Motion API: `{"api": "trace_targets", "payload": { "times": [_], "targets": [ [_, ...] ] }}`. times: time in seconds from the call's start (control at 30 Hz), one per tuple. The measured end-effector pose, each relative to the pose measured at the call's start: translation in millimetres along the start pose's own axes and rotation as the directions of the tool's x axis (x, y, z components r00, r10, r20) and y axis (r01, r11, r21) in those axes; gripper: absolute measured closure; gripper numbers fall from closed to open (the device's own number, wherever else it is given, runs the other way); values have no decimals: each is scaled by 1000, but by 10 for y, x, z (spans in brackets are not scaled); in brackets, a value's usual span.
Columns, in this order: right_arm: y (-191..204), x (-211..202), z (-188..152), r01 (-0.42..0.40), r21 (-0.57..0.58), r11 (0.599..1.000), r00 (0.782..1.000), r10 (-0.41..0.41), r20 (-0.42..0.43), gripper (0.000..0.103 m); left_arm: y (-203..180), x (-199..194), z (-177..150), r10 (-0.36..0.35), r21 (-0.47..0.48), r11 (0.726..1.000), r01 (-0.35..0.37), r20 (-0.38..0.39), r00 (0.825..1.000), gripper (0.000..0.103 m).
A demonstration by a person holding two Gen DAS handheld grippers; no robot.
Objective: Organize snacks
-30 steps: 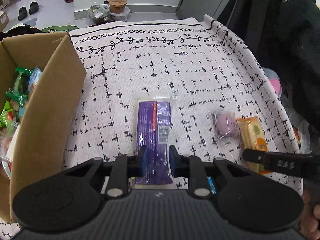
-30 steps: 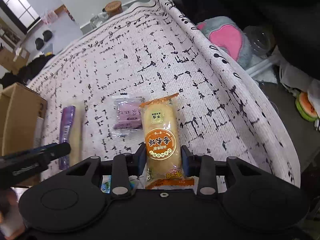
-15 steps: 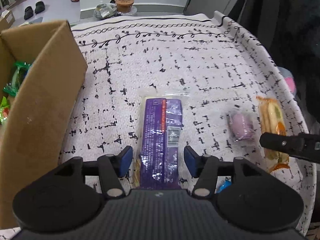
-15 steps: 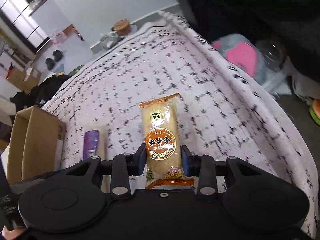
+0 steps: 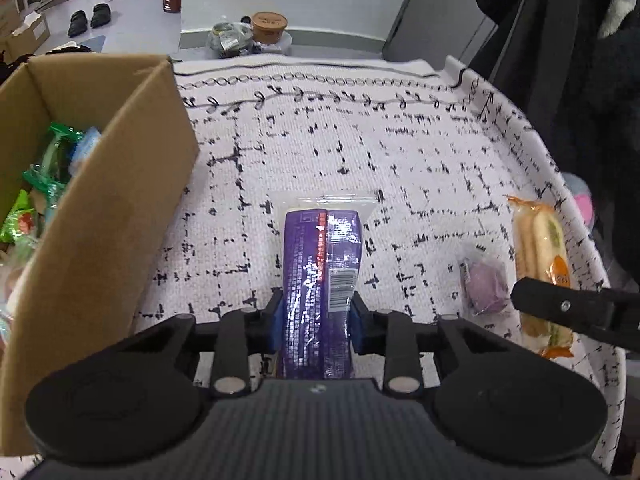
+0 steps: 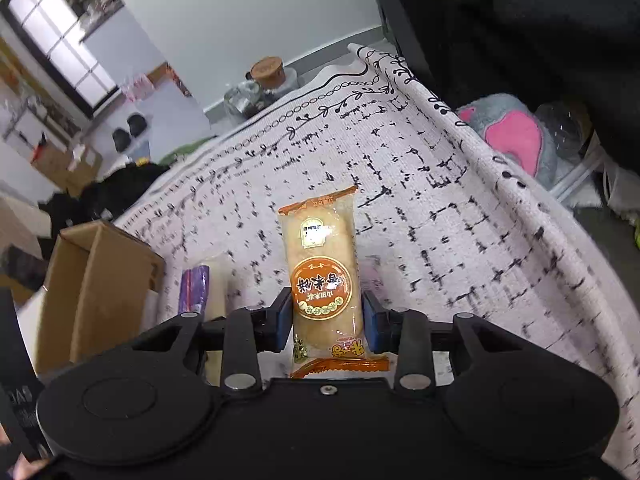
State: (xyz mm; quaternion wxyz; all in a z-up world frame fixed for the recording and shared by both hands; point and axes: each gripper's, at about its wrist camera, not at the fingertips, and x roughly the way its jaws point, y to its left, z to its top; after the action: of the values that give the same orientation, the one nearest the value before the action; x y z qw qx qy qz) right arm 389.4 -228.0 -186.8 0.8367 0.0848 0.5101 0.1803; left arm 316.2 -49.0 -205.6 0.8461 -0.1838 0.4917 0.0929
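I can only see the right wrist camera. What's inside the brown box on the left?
Observer: Snack packets, mostly green ones, lie in the cardboard box.
Operator: Is the other claw holding that purple thing?
Observer: Yes. The left claw has just been closing, and its pads press the purple packet between them.
Operator: Is anything hiding behind my orange snack?
Observer: A small round purple snack in clear wrap lies on the cloth beside it.
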Motion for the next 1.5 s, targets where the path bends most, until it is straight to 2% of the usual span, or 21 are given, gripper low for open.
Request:
{"api": "trace_targets", "payload": {
  "times": [0.27, 0.37, 0.67, 1.0, 1.2, 1.5],
  "targets": [
    [130, -165, -11, -49, -1, 999, 997, 49, 56, 68, 15, -313, 62, -5, 28, 1000, 3, 54, 999, 73],
    [178, -195, -32, -60, 2, 998, 996, 60, 65, 68, 68, -443, 108, -5, 10, 1000, 4, 71, 997, 73],
    [338, -279, -68, -101, 6, 995, 989, 99, 106, 68, 157, -779, 187, 20, 18, 1000, -23, 133, 991, 73],
    [663, -312, -158, -145, -9, 989, 979, 145, 142, 68, 363, -1014, 214, 51, 12, 998, -54, 163, 985, 73],
    [860, -297, -226, -154, -9, 988, 976, 154, 155, 68, 537, -1128, 212, 67, 8, 998, -69, 167, 984, 73],
    [1175, -244, -275, -145, -74, 987, 976, 155, 154, 68, 881, -1148, 223, 88, -25, 996, -85, 152, 985, 73]
  ]
}}
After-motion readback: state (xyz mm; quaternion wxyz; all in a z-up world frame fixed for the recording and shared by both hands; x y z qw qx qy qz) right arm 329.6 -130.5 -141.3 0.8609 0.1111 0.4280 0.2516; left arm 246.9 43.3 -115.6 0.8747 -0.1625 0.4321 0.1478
